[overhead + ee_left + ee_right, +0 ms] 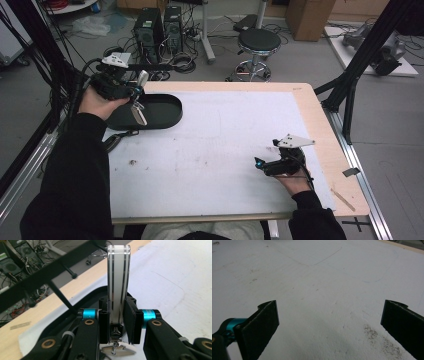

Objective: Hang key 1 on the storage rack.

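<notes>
Frankly, my worry sits on the left. My left hand-held gripper is clamped on a slim silver-and-white bar, a keyring-style piece with a small white tag dangling from its lower end. In the left gripper view the pads pinch the bar low down, close to the metal loop, and most of its length sticks out past the jaws. I judge that grip shallow: any jerk of the wrist could let the bar pivot or slide out, and it would drop toward the black tray or bounce off its rim onto the desk. The swinging tag could also catch on the tray wall if I come down crooked.

The bar itself stands between the pads, raised above the left end of the tray, with the tag hanging over the tray's inside. It touches nothing but the pads, as far as I can tell.

On the right, my other hand-held gripper rests near the desk's right edge, jaws spread wide with nothing between them, well apart from the tray. Little risk there.
</notes>
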Motion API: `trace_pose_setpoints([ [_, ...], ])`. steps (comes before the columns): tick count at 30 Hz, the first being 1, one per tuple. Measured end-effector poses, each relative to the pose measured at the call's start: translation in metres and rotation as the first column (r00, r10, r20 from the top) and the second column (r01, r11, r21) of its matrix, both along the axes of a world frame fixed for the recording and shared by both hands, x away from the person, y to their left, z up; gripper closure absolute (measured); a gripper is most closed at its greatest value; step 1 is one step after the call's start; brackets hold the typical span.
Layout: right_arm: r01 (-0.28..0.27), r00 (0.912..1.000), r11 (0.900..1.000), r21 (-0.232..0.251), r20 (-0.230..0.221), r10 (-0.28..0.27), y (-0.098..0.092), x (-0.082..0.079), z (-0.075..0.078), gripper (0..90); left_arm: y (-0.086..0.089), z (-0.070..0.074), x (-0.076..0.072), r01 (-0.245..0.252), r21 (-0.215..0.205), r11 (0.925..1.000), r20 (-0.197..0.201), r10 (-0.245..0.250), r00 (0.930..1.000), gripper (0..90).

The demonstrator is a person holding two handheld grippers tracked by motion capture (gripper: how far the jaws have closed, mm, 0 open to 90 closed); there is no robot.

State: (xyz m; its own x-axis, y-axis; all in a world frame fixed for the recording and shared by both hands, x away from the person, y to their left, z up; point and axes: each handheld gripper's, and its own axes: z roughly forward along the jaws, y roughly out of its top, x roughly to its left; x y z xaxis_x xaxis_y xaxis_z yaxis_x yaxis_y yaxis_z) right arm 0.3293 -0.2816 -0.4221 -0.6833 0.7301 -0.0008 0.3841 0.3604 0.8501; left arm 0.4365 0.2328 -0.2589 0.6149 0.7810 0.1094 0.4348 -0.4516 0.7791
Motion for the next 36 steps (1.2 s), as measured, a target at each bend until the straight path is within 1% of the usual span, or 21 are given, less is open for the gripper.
trace_pose_setpoints([
  [1,0.000,1.0000,1.000,0.000,0.000,0.000,0.000,0.000,0.000,0.7,0.001,0.002,0.002,-0.006,-0.006,1.0000,0.002,0.006,1.0000,75.4],
  [4,-0.001,1.0000,1.000,0.001,0.003,0.001,0.000,0.001,0.000,0.7,0.001,0.006,0.006,-0.008,-0.007,0.9999,-0.001,0.008,1.0000,75.4],
  [8,-0.002,1.0000,1.000,0.000,0.001,0.002,0.000,0.001,0.000,0.7,0.000,0.011,0.013,-0.020,0.004,0.9998,0.006,0.020,0.9998,75.4],
  [11,-0.003,1.0000,1.000,-0.001,0.008,0.003,0.000,0.001,0.000,0.7,-0.002,0.014,0.018,-0.022,0.009,0.9997,0.014,0.022,0.9997,75.3],
  [13,-0.003,1.0000,1.000,-0.002,0.008,0.003,0.000,0.001,0.000,0.7,-0.005,0.016,0.022,-0.028,0.005,0.9996,0.023,0.028,0.9993,75.4],
  [14,0.000,1.0000,1.000,-0.005,0.004,0.000,0.000,0.001,0.000,0.7,-0.006,0.017,0.024,-0.026,0.005,0.9996,0.023,0.026,0.9994,75.4],
  [15,-0.003,0.9999,1.000,-0.009,0.012,0.003,0.000,0.001,-0.001,0.7,-0.008,0.020,0.027,-0.021,0.006,0.9998,0.020,0.021,0.9996,75.3],
  [17,0.000,1.0000,1.000,-0.014,0.007,0.000,0.001,0.001,-0.001,0.7,-0.012,0.023,0.031,-0.021,0.015,0.9997,0.027,0.021,0.9994,75.3],
  [19,0.001,0.9997,1.000,-0.017,0.025,0.000,0.001,0.001,0.000,0.7,-0.016,0.028,0.036,-0.026,0.030,0.9992,0.033,0.025,0.9991,75.3],
  [21,0.002,0.9997,1.000,-0.017,0.024,-0.002,0.001,0.001,0.000,0.7,-0.018,0.033,0.040,-0.029,0.037,0.9989,0.039,0.027,0.9988,75.3],
  [24,0.004,0.9998,1.000,-0.022,0.018,-0.004,0.001,0.001,-0.001,0.7,-0.019,0.038,0.048,-0.022,0.050,0.9985,0.040,0.021,0.9990,75.3],
  [26,0.002,0.9998,1.000,-0.027,0.021,-0.001,0.002,0.001,-0.001,0.7,-0.019,0.040,0.054,-0.029,0.060,0.9977,0.038,0.027,0.9989,75.3],
  [28,-0.001,0.9999,0.999,-0.034,0.014,0.001,0.003,0.001,-0.002,0.7,-0.019,0.046,0.059,-0.034,0.072,0.9968,0.048,0.030,0.9984,75.3],
  [30,0.001,0.9999,0.999,-0.046,0.011,0.000,0.004,0.001,-0.003,0.7,-0.020,0.052,0.062,-0.030,0.050,0.9983,0.063,0.027,0.9977,75.3],
  [32,-0.001,0.9999,0.999,-0.050,0.014,0.001,0.005,0.001,-0.004,0.7,-0.021,0.056,0.066,-0.034,0.050,0.9982,0.074,0.030,0.9968,75.3],
  [35,0.002,0.9999,0.998,-0.063,0.017,-0.001,0.006,0.000,-0.003,0.7,-0.022,0.060,0.072,-0.037,0.056,0.9978,0.072,0.033,0.9969,75.3],
  [36,0.001,0.9998,0.998,-0.064,0.019,0.000,0.006,-0.001,-0.003,0.7,-0.023,0.060,0.074,-0.045,0.056,0.9974,0.067,0.041,0.9969,75.3],
])
